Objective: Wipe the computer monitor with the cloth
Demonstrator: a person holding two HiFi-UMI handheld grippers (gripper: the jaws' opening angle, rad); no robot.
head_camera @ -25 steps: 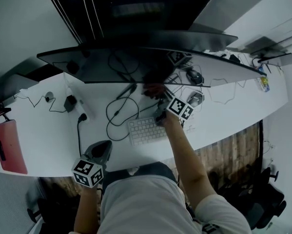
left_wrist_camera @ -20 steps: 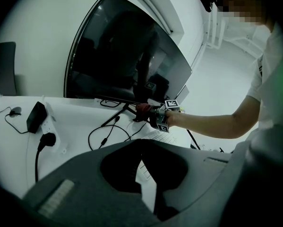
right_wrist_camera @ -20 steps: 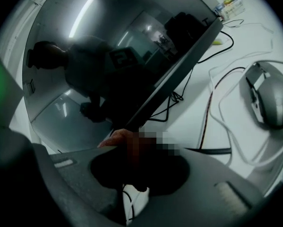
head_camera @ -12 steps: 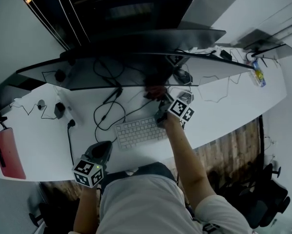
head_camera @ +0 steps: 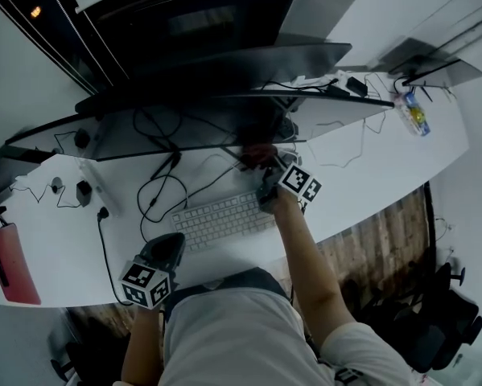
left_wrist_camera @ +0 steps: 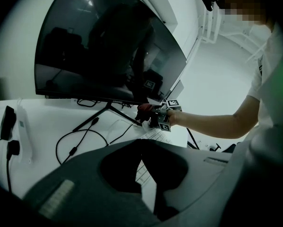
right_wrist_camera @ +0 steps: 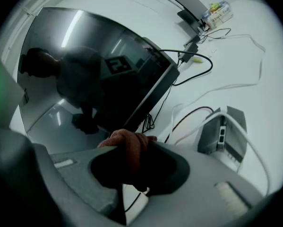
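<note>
A person stands at a long white desk [head_camera: 369, 175] facing a wide, curved, dark monitor [head_camera: 224, 119].

From the head view, the right gripper [head_camera: 263, 167] reaches over a white keyboard [head_camera: 220, 219] to the monitor's lower edge, where a red cloth [head_camera: 257, 153] shows as a small blur. The right gripper view shows more: its jaws pinch the bunched reddish cloth [right_wrist_camera: 127, 148], with the dark screen [right_wrist_camera: 94, 65] just behind. No view shows whether the cloth touches the glass.

The left gripper [head_camera: 166, 248] hangs low at the desk's near edge, well apart from the monitor. In its own view the jaws are pressed almost together around a thin slit, with nothing between them. That view alone shows the monitor's thin stand legs [left_wrist_camera: 103, 112], with the cloth [left_wrist_camera: 143, 110] just below the screen's bottom edge.

Black cables [head_camera: 156, 195] loop across the desk under the monitor. A grey box [right_wrist_camera: 217, 131] with a cable lies right of the cloth. A flat red item [head_camera: 3, 264] lies at the desk's far left end. Wooden flooring [head_camera: 385, 240] shows past the desk's near edge.
</note>
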